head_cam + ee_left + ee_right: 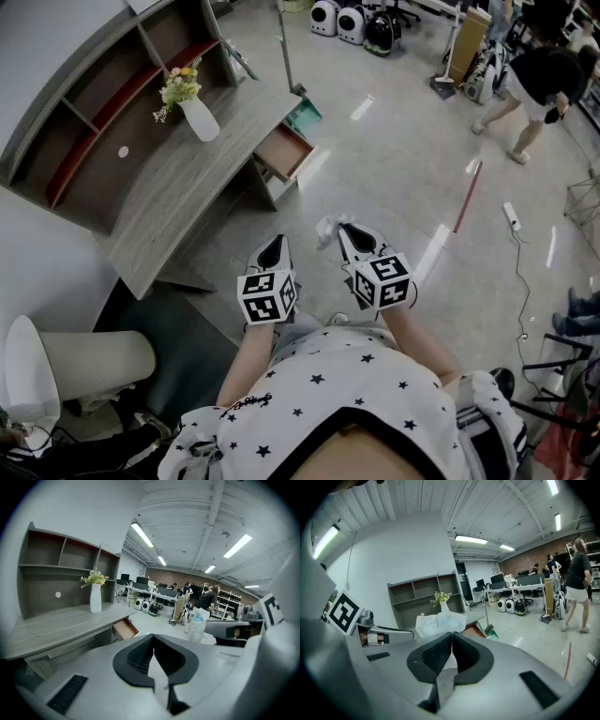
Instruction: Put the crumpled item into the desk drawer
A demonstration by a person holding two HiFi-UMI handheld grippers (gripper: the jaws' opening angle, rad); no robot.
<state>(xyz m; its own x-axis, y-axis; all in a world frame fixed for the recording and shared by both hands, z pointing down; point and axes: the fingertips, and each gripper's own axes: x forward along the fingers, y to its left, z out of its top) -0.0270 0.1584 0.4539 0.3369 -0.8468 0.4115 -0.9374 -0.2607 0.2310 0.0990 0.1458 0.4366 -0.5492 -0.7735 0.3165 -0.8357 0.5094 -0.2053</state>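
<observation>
The desk [178, 183] stands well ahead of the fingers, and its drawer [284, 152] is open, ready to receive. The left gripper [275, 244] is closed on nothing, probably idle. The right gripper [451, 637] pinches the crumpled item [439, 623], which sticks out beyond its fingertips for carrying.

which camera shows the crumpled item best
Right gripper view: the crumpled item sits large and centred, pinched at the tips of the right hand-held gripper. The head view shows it as a small white scrap; the left gripper view shows it small, off to the right.
</observation>
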